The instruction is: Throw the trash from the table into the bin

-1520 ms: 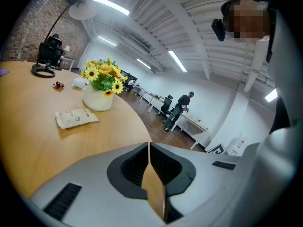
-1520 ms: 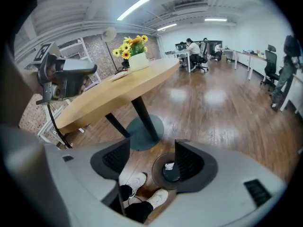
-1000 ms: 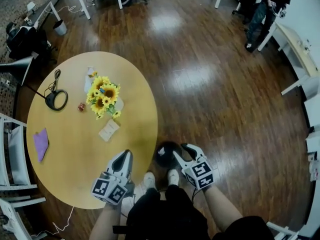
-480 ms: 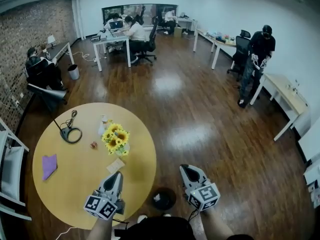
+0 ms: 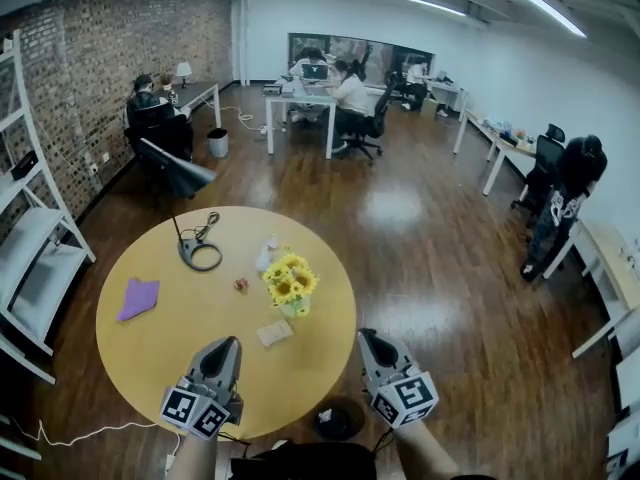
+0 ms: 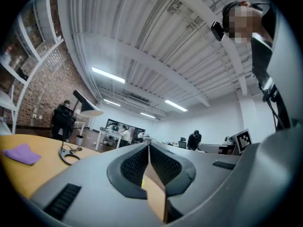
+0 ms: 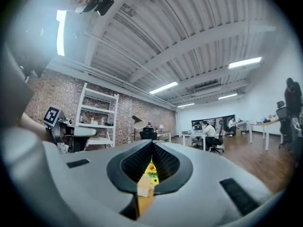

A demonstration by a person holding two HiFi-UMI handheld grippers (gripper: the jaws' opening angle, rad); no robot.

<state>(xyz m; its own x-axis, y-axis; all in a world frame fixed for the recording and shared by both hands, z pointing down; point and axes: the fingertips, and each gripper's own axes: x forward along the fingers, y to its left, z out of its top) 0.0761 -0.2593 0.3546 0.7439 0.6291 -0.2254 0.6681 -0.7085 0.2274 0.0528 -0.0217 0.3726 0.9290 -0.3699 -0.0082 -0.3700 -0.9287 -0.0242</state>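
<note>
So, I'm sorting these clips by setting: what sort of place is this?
Most likely an open-plan office: people are working at desks at the back, there are wheeled office chairs, and a round table stands in front.

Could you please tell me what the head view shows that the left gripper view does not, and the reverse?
Only the head view shows the black round bin on the floor by the table's near edge, the small beige paper piece on the tabletop, and the left gripper seen from outside.
Only the left gripper view shows the ribbed white ceiling with its strip lights, and that gripper's jaws shut together with nothing between them.
Both show the round yellow wooden table, the purple crumpled cloth and the black looped cable.
</note>
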